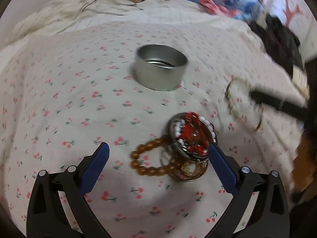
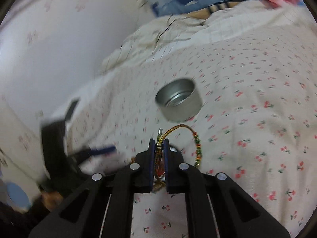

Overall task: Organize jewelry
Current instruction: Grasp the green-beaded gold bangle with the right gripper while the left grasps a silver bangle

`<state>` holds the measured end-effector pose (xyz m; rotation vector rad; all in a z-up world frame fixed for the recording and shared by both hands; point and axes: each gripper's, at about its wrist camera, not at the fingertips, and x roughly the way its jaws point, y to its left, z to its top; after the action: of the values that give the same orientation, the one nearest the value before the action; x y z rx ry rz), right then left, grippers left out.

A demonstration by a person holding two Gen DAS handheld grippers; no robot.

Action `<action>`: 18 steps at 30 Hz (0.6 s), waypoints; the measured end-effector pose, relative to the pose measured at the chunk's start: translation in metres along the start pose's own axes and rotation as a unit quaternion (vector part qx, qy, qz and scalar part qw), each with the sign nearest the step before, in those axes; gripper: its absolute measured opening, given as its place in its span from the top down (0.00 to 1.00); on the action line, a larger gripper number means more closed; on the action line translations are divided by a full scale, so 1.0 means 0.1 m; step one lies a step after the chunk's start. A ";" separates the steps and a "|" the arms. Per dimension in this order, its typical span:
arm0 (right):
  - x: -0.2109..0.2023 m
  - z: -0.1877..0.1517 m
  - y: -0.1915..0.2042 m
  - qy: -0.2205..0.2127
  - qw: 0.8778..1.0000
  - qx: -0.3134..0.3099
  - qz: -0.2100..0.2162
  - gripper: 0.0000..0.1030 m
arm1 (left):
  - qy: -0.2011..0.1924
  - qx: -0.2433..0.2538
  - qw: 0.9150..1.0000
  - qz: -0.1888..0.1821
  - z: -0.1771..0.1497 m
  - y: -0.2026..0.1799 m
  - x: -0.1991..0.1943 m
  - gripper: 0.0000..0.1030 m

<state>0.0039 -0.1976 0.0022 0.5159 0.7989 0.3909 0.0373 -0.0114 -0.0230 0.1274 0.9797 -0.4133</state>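
Two tools at work: the right tool pinches a woven bracelet, presumably bound for the tin, while the left tool gapes empty over the jewelry pile on the bed.

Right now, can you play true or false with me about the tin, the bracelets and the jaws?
1. The round metal tin has no jewelry in it. True.
2. The right gripper has its jaws shut on the braided bracelet. True.
3. The left gripper holds the amber bead bracelet. False: its jaws stand open around it.
4. The tin lies tipped over. False: it stands upright on the cherry-print sheet.
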 end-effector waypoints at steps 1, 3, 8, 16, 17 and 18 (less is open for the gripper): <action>-0.04 0.02 -0.02 -0.005 1.000 0.004 0.000 0.91 | -0.002 0.002 1.000 0.005 -0.01 -0.06 0.03 0.07; -0.12 0.05 -0.07 -0.017 1.000 0.019 0.007 0.91 | -0.006 -0.010 1.000 -0.008 -0.03 -0.08 0.06 0.11; -0.17 0.06 -0.07 -0.018 1.000 0.022 0.013 0.91 | 0.009 -0.053 0.997 -0.053 -0.09 0.03 0.18 0.73; -0.20 0.03 -0.07 -0.020 0.999 0.022 0.017 0.91 | -0.001 -0.039 0.998 -0.040 -0.07 0.02 0.09 0.81; -0.19 0.03 -0.07 -0.020 0.999 0.022 0.017 0.91 | -0.004 -0.039 0.998 -0.040 -0.05 0.04 0.06 0.85; -0.19 0.03 -0.07 -0.019 0.999 0.022 0.017 0.91 | -0.009 -0.041 0.998 -0.041 -0.03 0.07 0.03 0.90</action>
<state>-0.0047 -0.2139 0.0107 0.5761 0.7633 0.3938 0.0389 -0.0050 -0.0275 0.0094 0.9840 -0.4486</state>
